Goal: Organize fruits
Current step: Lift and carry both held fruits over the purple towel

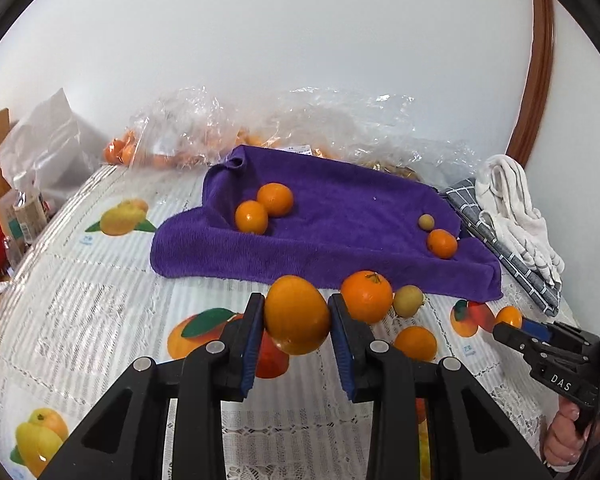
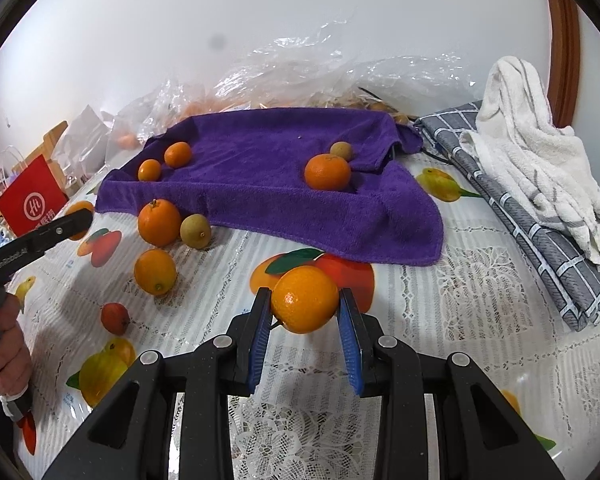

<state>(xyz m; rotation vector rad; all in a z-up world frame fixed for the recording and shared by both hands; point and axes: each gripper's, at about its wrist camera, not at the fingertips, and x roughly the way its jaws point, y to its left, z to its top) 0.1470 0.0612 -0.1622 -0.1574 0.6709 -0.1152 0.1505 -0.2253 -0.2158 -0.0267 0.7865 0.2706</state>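
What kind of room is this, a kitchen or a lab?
Most likely a home dining or kitchen table: a fruit-print tablecloth under lace, crumpled plastic bags of oranges against a plain wall, and folded towels stacked at the side.

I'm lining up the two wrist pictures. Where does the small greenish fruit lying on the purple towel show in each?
Left wrist view: the greenish fruit lies right of centre on the purple towel, just above an orange.
Right wrist view: it lies upper centre, behind that orange.
Shared landmark: the white cloth at the right.
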